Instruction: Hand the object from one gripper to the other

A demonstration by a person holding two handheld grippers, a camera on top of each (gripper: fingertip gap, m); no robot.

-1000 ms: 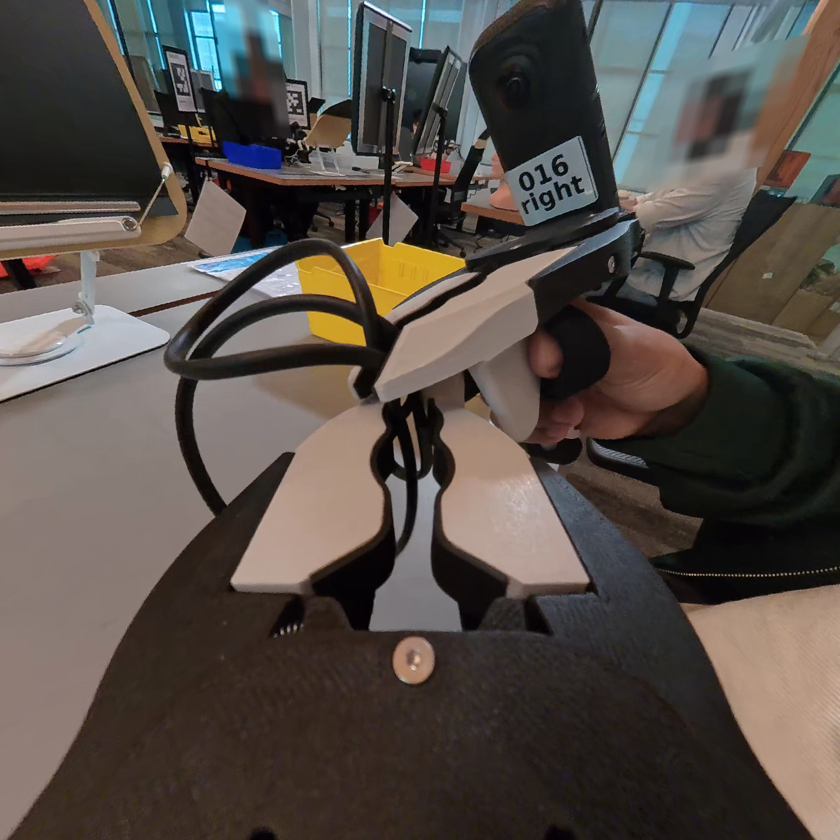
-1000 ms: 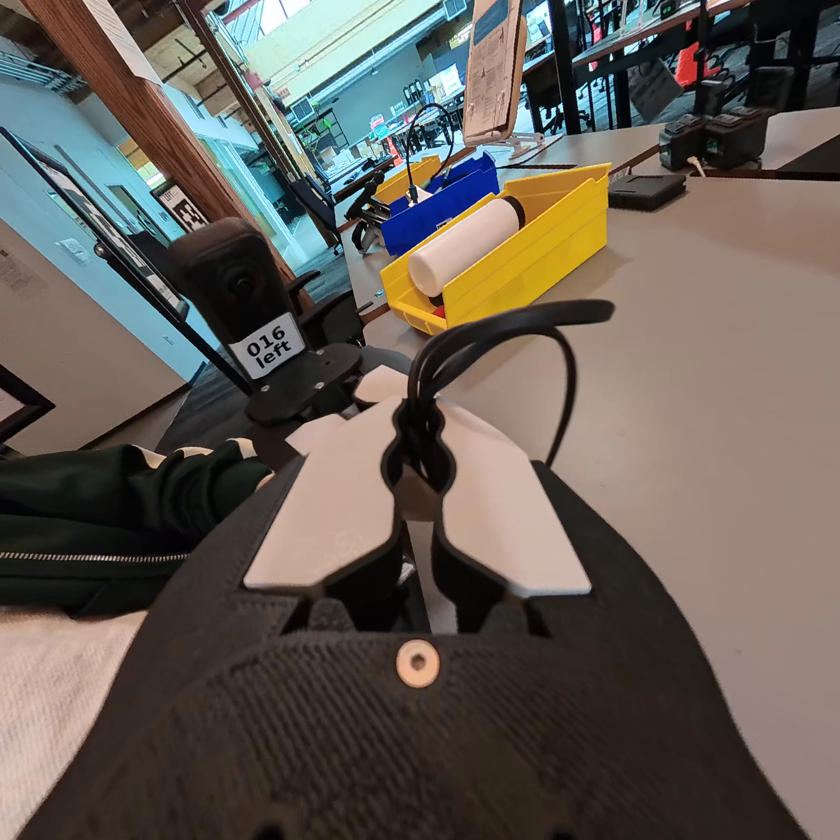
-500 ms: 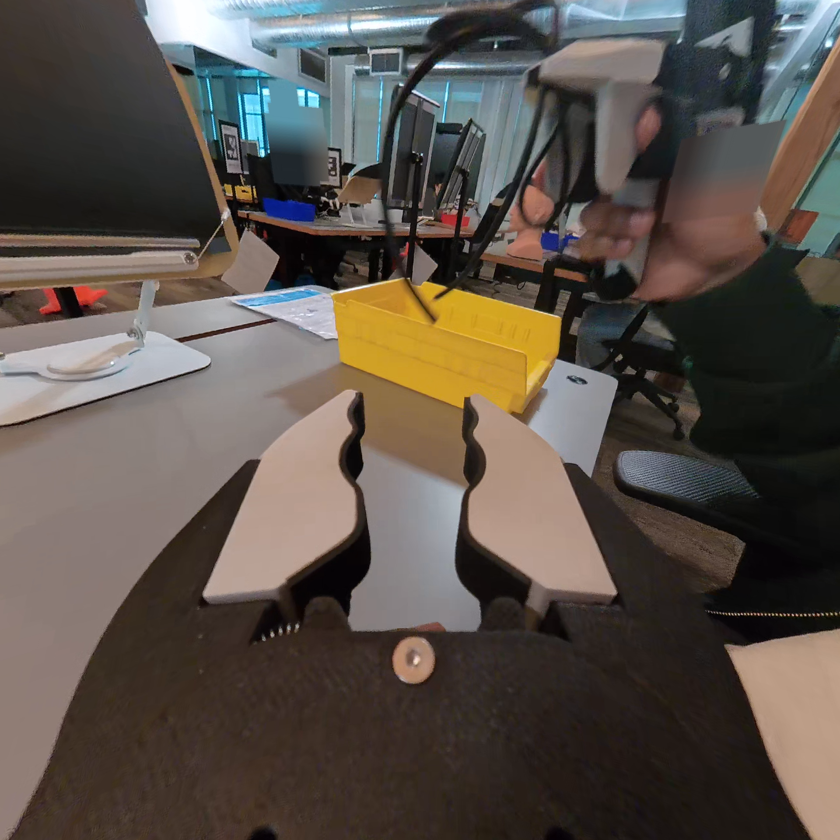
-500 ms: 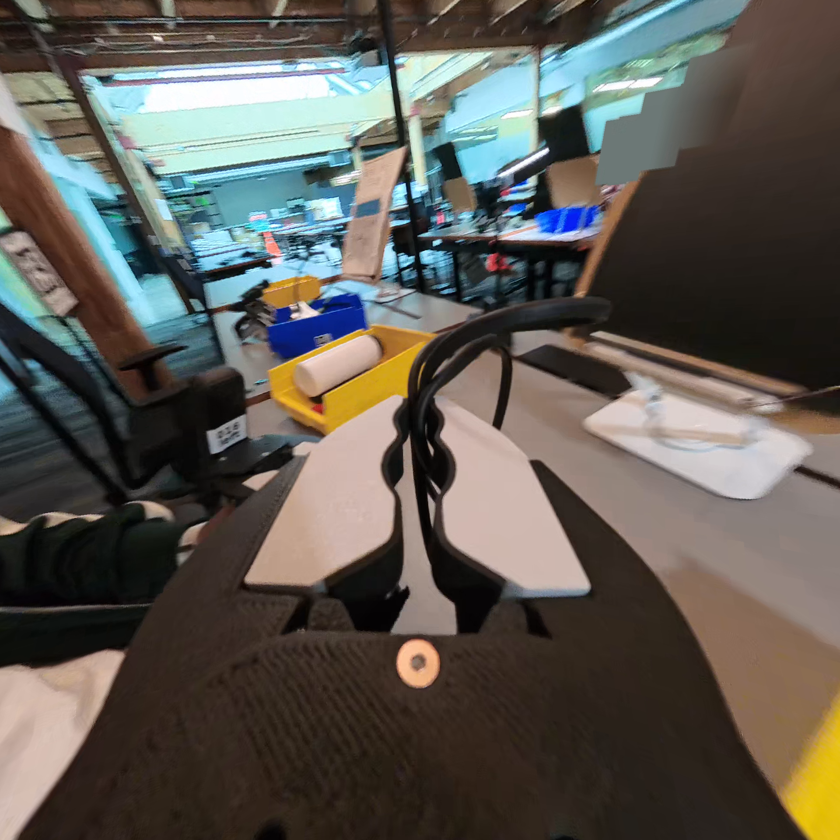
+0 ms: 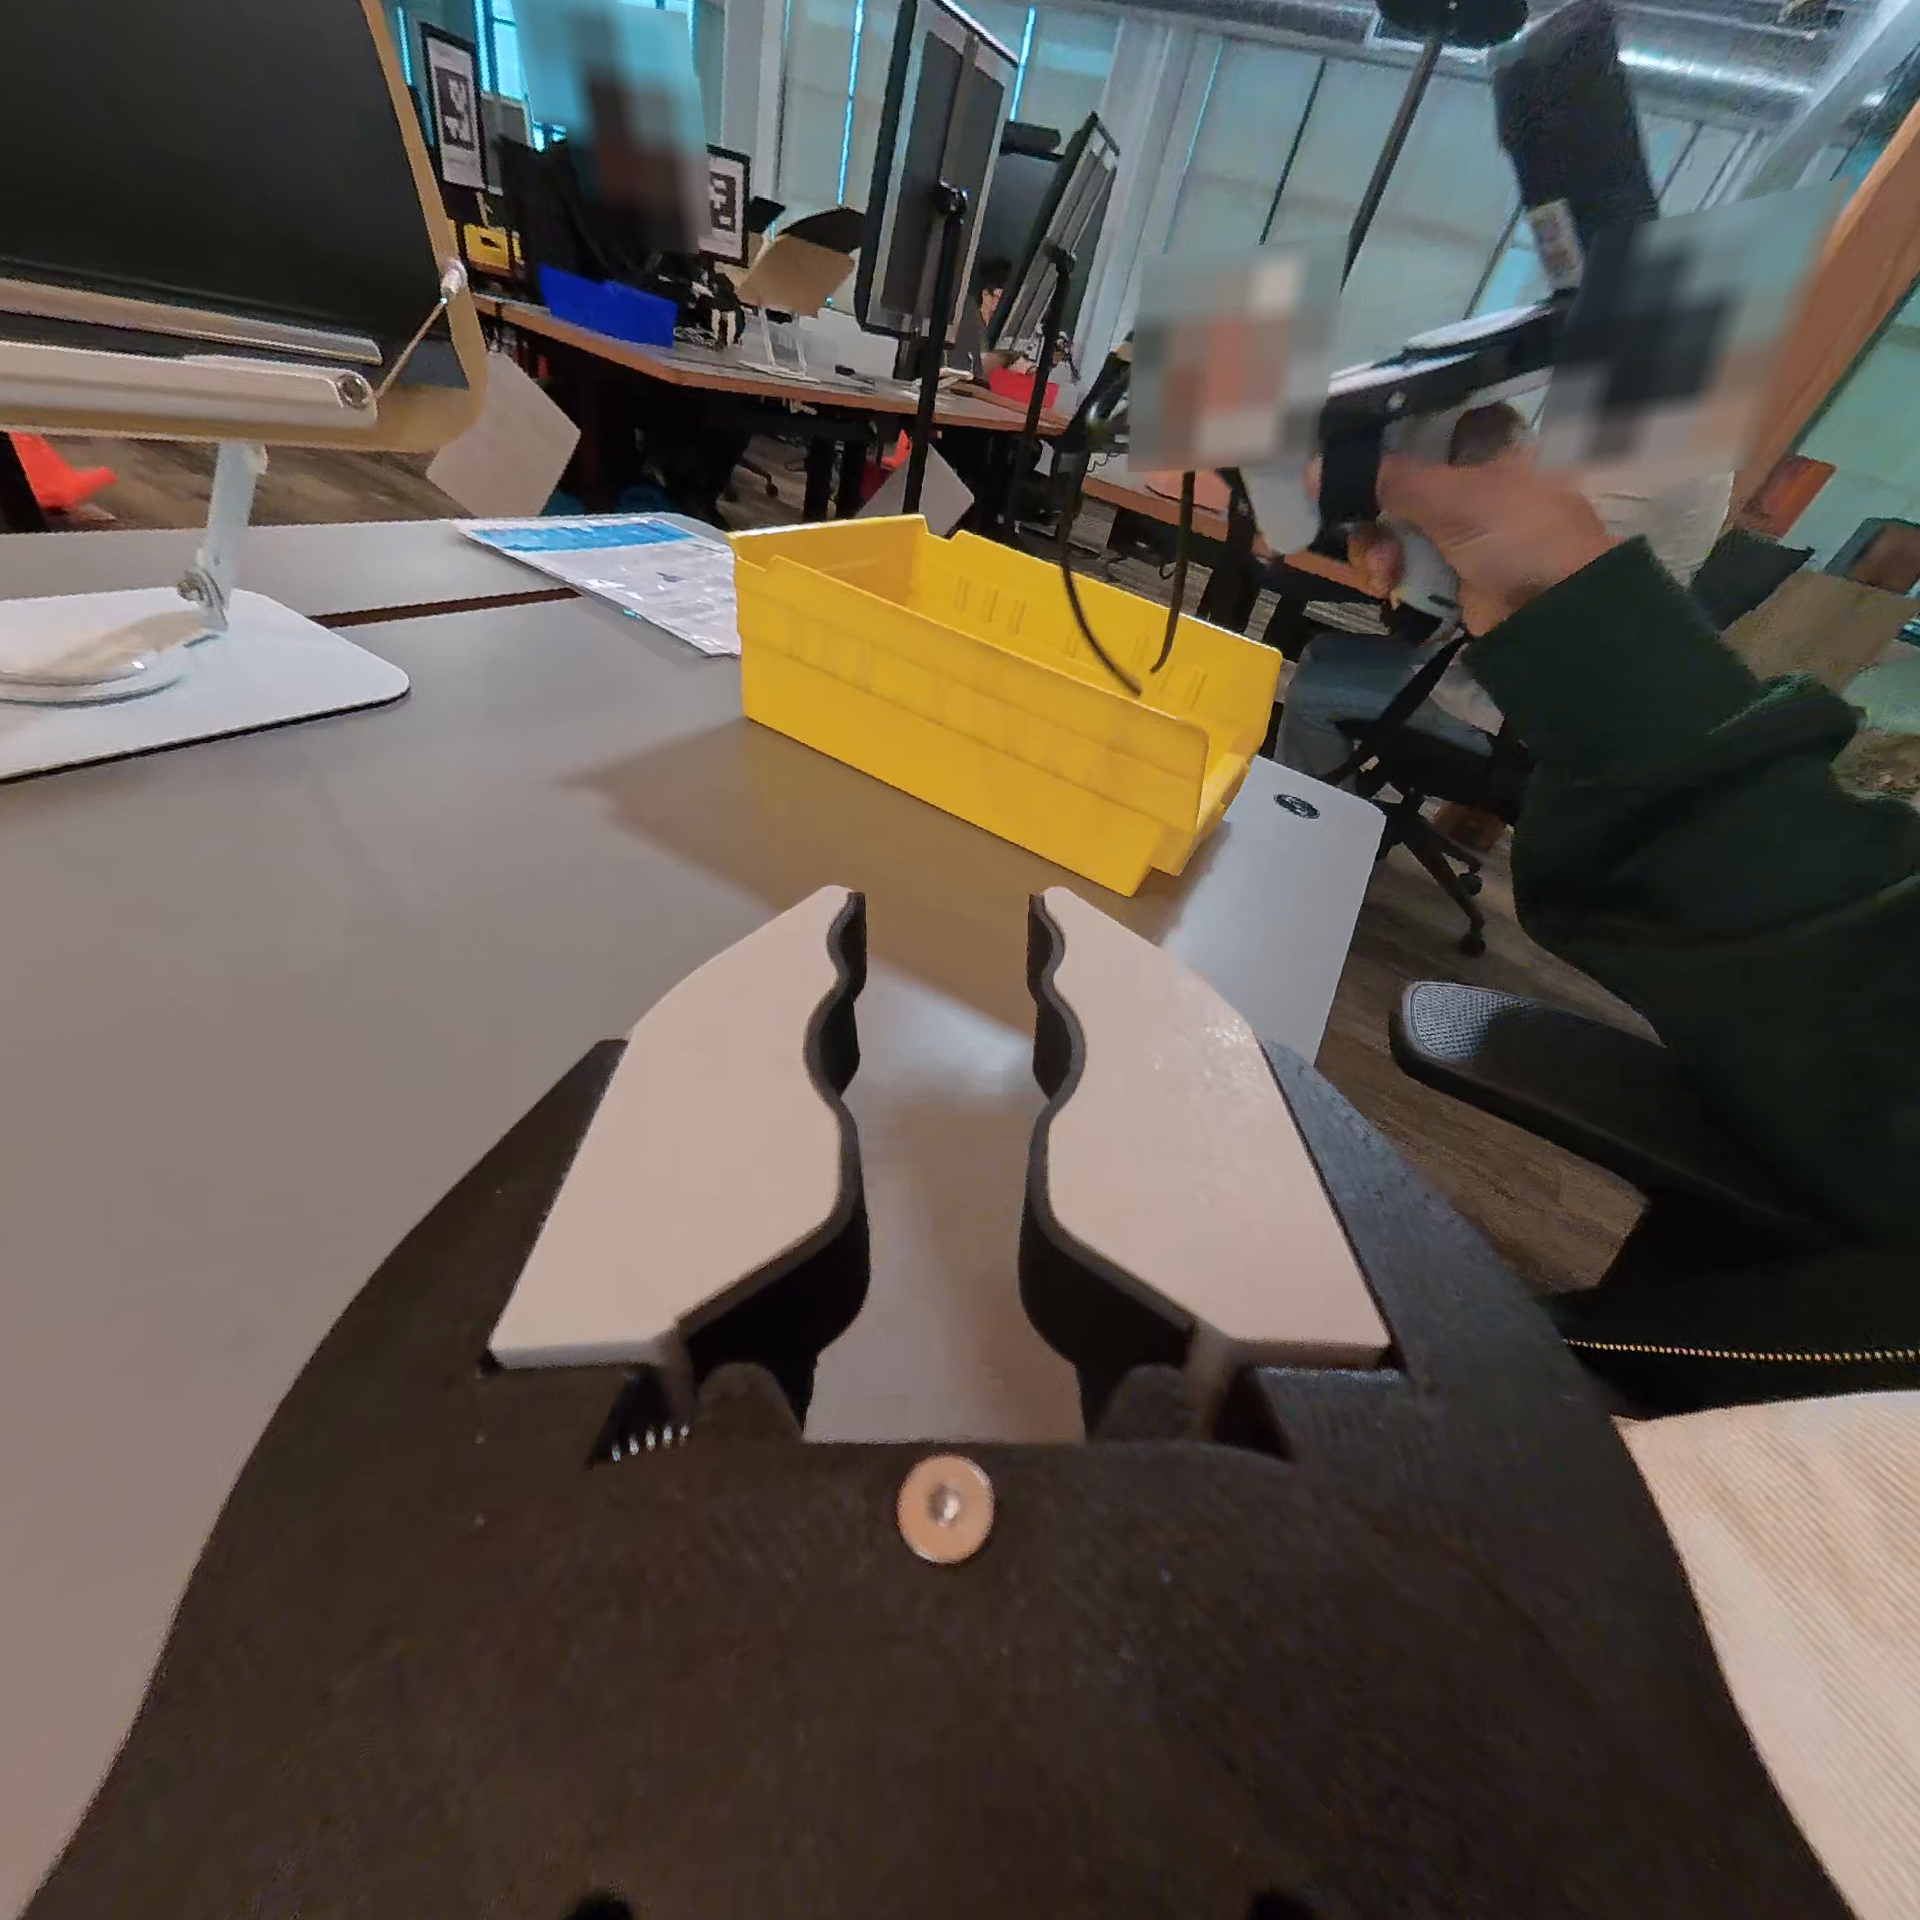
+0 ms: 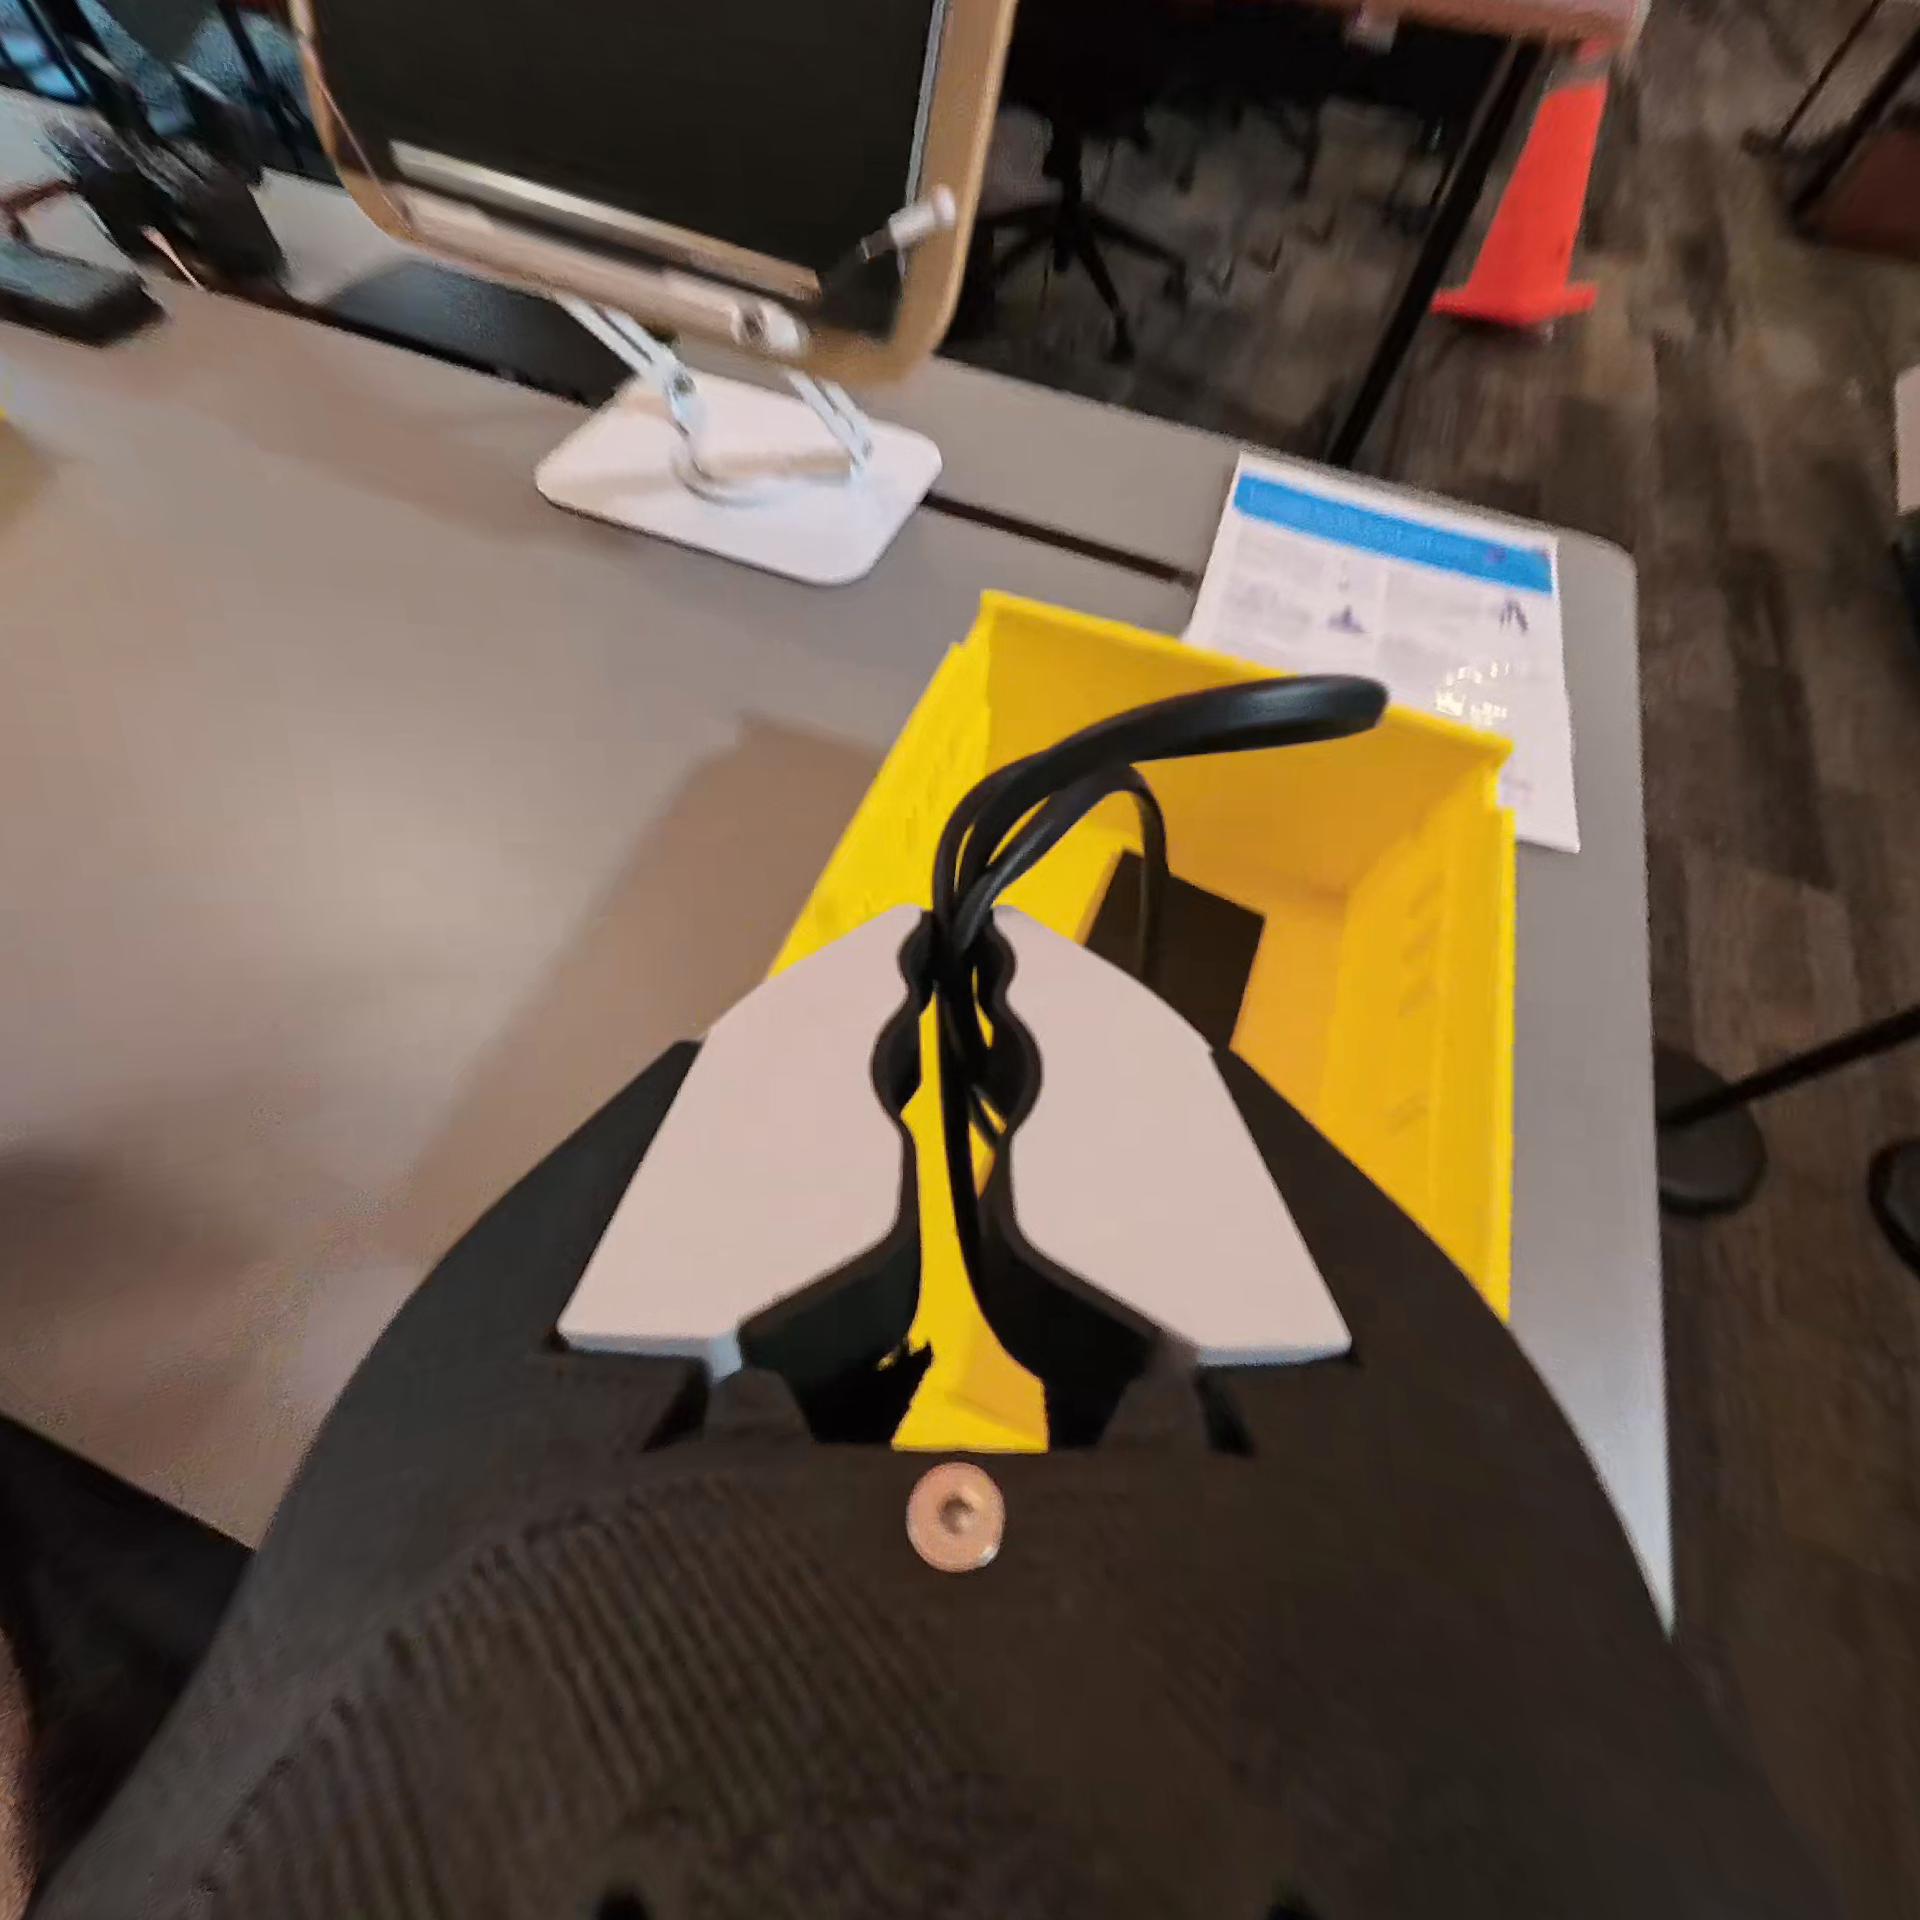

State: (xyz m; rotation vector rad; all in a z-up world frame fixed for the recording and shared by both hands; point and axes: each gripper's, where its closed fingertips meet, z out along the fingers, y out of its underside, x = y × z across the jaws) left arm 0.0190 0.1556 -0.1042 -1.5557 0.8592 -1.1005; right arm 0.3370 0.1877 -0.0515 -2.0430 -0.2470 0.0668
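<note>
Right gripper point(image 6: 951, 925) fingers are pressed together on a bundle of black cable point(image 6: 1049, 800), which is pinched between the pale fingertips and arches forward in a loop beyond them. The cable is held in the air directly above the open yellow bin point(image 6: 1382, 935), and a dark block, possibly the cable's adapter, is seen hanging down inside the bin; whether it touches the floor of the bin cannot be told. In the left wrist view, two strands of the cable point(image 5: 1091, 634) are seen dangling into the same yellow bin point(image 5: 935, 707) from the raised right gripper, which is partly hidden by a mosaic patch.

Left gripper point(image 5: 945, 914) fingers are spread apart with nothing between them, and it is held low over the grey table point(image 5: 312, 935), well apart from the cable.

The handover itself is judged to be done, since the cable is gripped by one tool only. The step in hand appears to be the carrying of the cable over the bin. If it is to be set down there, lowering would be called for until the slack is inside the walls, and only then a release, so that no loop is left draped over the rim. A printed sheet point(image 6: 1382, 623) lies beside the bin, and a stand with a white base point(image 6: 748, 499) is placed farther along the table.
</note>
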